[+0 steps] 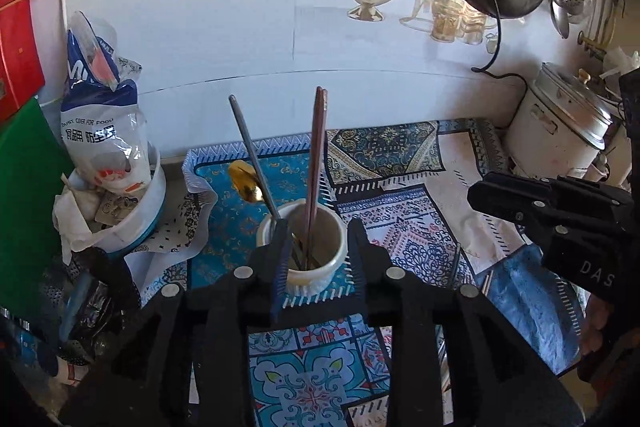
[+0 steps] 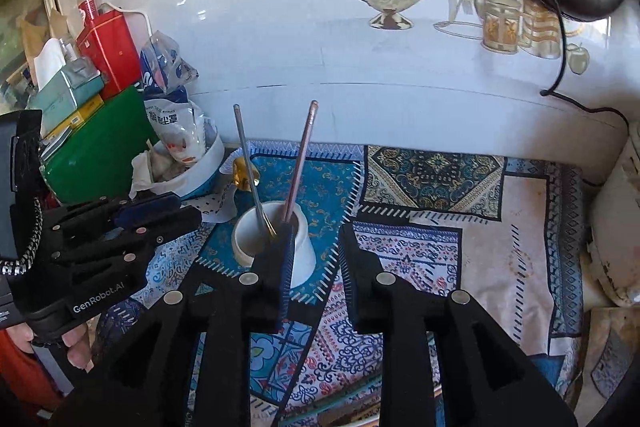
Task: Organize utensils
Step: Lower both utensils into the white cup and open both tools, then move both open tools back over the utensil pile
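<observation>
A white ceramic cup on the patterned cloth holds brown chopsticks and a gold spoon. Left gripper and right gripper fingers stand parted, empty; open cloth lies rightward.

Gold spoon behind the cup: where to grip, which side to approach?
Grip the gold spoon across its bowl edges, coming from above. It lies flat on the blue mat behind the white cup, and the leaning metal handle hides its own handle.
</observation>
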The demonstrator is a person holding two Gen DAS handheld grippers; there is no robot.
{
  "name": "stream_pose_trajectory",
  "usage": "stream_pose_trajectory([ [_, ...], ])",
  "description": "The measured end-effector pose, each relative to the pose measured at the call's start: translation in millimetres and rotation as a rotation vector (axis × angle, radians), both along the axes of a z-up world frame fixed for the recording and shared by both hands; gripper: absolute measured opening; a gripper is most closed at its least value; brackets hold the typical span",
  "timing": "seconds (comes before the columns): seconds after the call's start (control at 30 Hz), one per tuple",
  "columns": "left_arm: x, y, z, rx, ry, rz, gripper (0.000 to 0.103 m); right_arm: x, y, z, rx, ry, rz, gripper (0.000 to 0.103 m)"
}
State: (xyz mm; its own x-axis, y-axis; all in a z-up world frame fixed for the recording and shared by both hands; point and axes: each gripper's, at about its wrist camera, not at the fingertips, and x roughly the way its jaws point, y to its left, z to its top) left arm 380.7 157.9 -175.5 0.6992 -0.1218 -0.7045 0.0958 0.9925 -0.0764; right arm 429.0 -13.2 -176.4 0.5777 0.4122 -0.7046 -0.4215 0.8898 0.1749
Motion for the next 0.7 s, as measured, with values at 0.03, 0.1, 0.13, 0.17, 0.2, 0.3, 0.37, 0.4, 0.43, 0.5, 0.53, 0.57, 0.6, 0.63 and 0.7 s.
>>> stream_pose_trajectory([
  [0.03, -1, -5, -2, -0.002, 0.008, -0.014, 0.031, -3, -7, -1, -0.005, -0.001, -0.017, 0.024],
  [0.1, 0, -18, -7, -0.005, 0.025, -0.047, 0.032, -9, -24, -3, -0.024, 0.001, -0.060, 0.025],
  [0.13, 0, -26, -11, -0.005, 0.034, -0.067, 0.032, -12, -32, -6, -0.031, 0.008, -0.078, 0.025],
  [0.17, 1, -34, -15, -0.003, 0.042, -0.085, 0.032, -14, -42, -9, -0.037, 0.019, -0.104, 0.025],
  [0.2, 2, -43, -20, -0.001, 0.052, -0.106, 0.032, -17, -52, -13, -0.040, 0.032, -0.130, 0.025],
  [0.3, 7, -71, -33, 0.004, 0.087, -0.170, 0.032, -26, -81, -24, -0.056, 0.075, -0.204, 0.025],
  [0.37, 10, -90, -43, 0.008, 0.117, -0.219, 0.032, -32, -98, -33, -0.064, 0.106, -0.245, 0.025],
  [0.4, 12, -99, -49, 0.010, 0.137, -0.245, 0.032, -35, -104, -36, -0.067, 0.118, -0.261, 0.025],
  [0.43, 13, -108, -56, 0.016, 0.158, -0.266, 0.032, -38, -112, -41, -0.069, 0.136, -0.281, 0.025],
  [0.5, 16, -123, -72, 0.030, 0.201, -0.303, 0.032, -44, -124, -52, -0.074, 0.169, -0.315, 0.025],
  [0.53, 17, -130, -80, 0.036, 0.226, -0.315, 0.032, -47, -129, -57, -0.076, 0.185, -0.330, 0.025],
  [0.57, 17, -136, -89, 0.041, 0.248, -0.326, 0.032, -50, -134, -64, -0.079, 0.206, -0.343, 0.025],
  [0.6, 17, -141, -97, 0.048, 0.268, -0.340, 0.032, -54, -138, -67, -0.081, 0.216, -0.352, 0.025],
  [0.63, 17, -147, -105, 0.060, 0.288, -0.353, 0.032, -58, -142, -73, -0.082, 0.230, -0.364, 0.025],
  [0.7, 15, -156, -120, 0.080, 0.320, -0.382, 0.032, -63, -148, -83, -0.079, 0.263, -0.382, 0.025],
])
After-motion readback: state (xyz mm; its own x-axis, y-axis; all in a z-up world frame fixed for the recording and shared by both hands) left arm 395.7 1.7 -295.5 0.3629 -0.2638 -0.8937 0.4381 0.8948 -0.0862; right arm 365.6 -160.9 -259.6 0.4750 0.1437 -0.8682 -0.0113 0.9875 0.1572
